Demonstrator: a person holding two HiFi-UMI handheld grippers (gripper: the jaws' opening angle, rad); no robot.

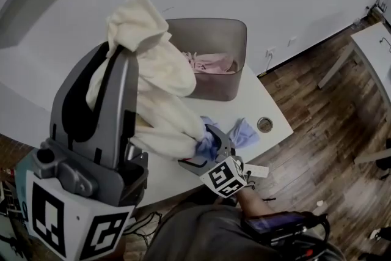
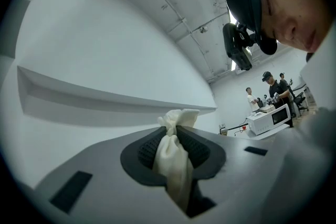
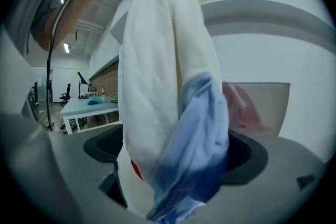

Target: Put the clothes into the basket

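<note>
My left gripper (image 1: 119, 52) is raised high at the left and shut on a bunched end of a cream garment (image 1: 162, 70). The pinched fold shows between its pads in the left gripper view (image 2: 173, 152). The cream garment (image 3: 152, 76) hangs down in long folds to the table. My right gripper (image 1: 211, 142) is low at the garment's bottom end, jaws wide apart. The cream folds and a light blue cloth (image 3: 202, 139) hang between its pads without being pressed. The blue cloth (image 1: 244, 131) trails onto the table. The grey basket (image 1: 235, 30) stands behind and holds a pink garment (image 1: 211, 63).
The white table (image 1: 272, 104) ends close to the right of the basket, with a round cable hole (image 1: 264, 124) near that edge. Wooden floor (image 1: 330, 125) lies beyond it. Another white table (image 1: 376, 46) stands far right. A white wall runs behind the basket.
</note>
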